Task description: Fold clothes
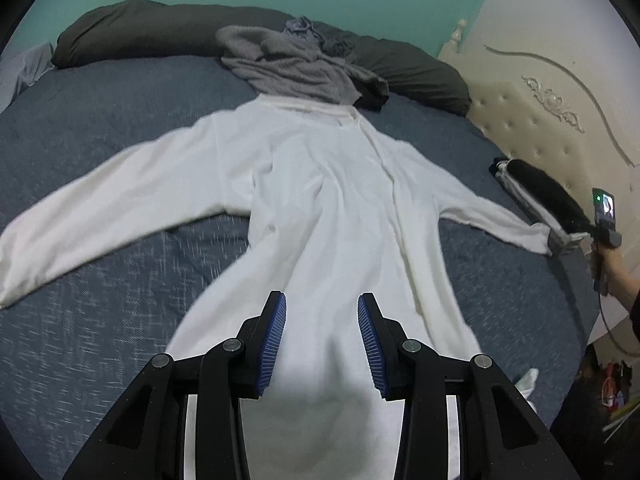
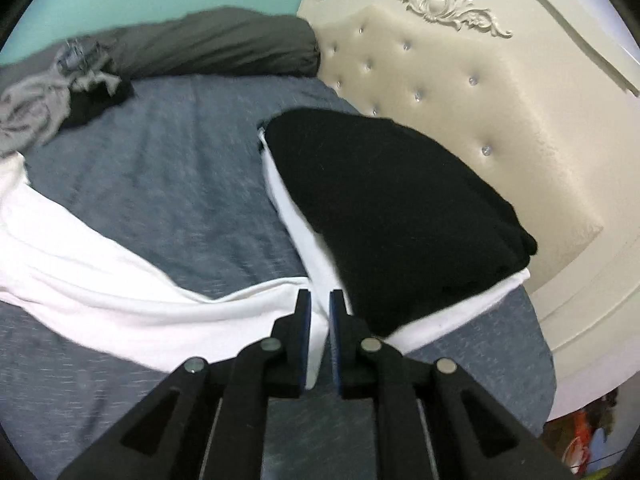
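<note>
White long-sleeved top (image 1: 320, 200) spread flat on bed (image 1: 100, 120); right gripper (image 2: 320, 320) pinches its cuff, left gripper (image 1: 322, 344) spread wide above hem; thin pinch could slip.

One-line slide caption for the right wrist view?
Right gripper shut on the white shirt's sleeve cuff, beside a folded black-and-white stack by the headboard.

Shirt (image 1: 320, 208) spread flat on bed (image 1: 100, 120); clothes heap (image 1: 288, 64) beyond collar; folded stack (image 2: 392, 208) right, beside headboard (image 2: 500, 100).
</note>
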Demonstrator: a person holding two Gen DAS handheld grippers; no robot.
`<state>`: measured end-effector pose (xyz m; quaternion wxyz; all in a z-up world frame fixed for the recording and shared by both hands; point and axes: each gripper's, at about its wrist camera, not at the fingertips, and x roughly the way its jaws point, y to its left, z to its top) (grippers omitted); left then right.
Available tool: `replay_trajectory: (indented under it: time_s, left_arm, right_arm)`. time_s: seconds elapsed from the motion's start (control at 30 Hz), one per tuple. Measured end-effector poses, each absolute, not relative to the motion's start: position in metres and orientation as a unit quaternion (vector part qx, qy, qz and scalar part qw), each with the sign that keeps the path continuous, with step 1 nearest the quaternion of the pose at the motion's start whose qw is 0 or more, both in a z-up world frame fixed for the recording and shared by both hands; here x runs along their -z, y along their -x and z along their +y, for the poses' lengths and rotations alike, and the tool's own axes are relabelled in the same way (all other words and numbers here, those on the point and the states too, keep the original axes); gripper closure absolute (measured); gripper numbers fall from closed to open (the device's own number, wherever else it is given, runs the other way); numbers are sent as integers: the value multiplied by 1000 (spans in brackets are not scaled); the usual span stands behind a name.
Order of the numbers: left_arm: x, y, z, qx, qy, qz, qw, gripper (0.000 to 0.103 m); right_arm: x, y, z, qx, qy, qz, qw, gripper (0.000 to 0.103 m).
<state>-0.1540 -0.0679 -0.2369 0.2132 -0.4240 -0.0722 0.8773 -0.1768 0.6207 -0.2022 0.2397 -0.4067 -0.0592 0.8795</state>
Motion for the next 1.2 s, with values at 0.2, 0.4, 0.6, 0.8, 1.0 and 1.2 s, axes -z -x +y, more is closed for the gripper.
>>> replay_trajectory:
  time_s: [0.2,0.4,0.6,0.8,1.0,1.2]
  left_arm:
    - [207,142,-91,-870,439,-66,214,62]
    - [192,123,-134,-858,472,-62,193,54]
    - [200,110,-167,-844,506,-57,168,54]
    - [212,93,-187,-832,528,-65,159,54]
    - [216,78,-191,-829,533,-63,160,54]
    - [220,68,-188,-824,538,-54,169,54]
  right_arm:
    - [188,155,561,-901,416,-4,125,73]
    - [194,121,479,-889,456,35,-1,67]
    - [202,88,393,-854,502,44,-125,60]
    - [218,72,353,-829,531,7,-177,59]
    - [234,57,316,-802,554,-30,-222,57]
    - [250,42,278,-771,575,-68,-266,57]
